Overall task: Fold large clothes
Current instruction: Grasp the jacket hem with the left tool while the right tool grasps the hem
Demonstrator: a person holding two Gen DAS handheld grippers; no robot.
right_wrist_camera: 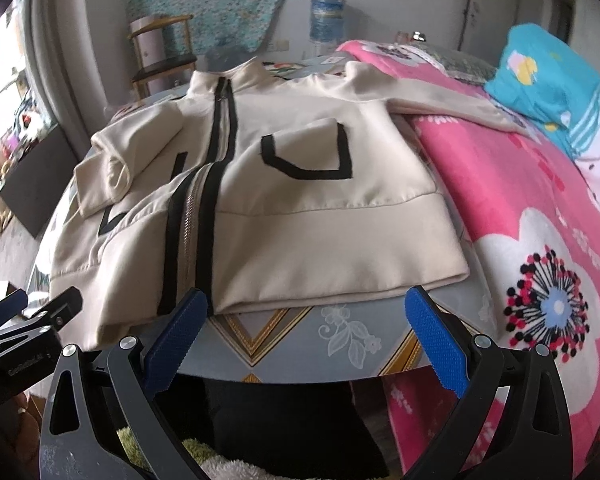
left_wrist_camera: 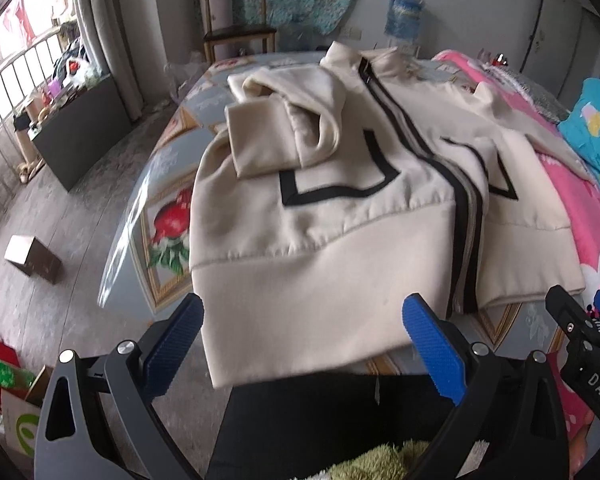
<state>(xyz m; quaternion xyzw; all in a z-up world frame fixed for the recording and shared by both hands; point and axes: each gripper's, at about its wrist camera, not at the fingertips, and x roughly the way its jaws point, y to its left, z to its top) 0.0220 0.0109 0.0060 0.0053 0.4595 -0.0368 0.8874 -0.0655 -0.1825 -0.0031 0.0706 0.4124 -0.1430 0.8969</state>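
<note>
A cream zip-up jacket with black trim lies front-up on a round table; it also shows in the right wrist view. Its left sleeve is folded in over the chest. Its right sleeve stretches out onto the pink bedding. The hem hangs slightly over the table's near edge. My left gripper is open and empty, just before the hem's left part. My right gripper is open and empty, just before the hem's right part, over the table rim.
A bed with a pink floral blanket and a blue pillow borders the table's right side. A wooden chair and a water bottle stand behind. A dark cabinet and a cardboard box are on the floor at left.
</note>
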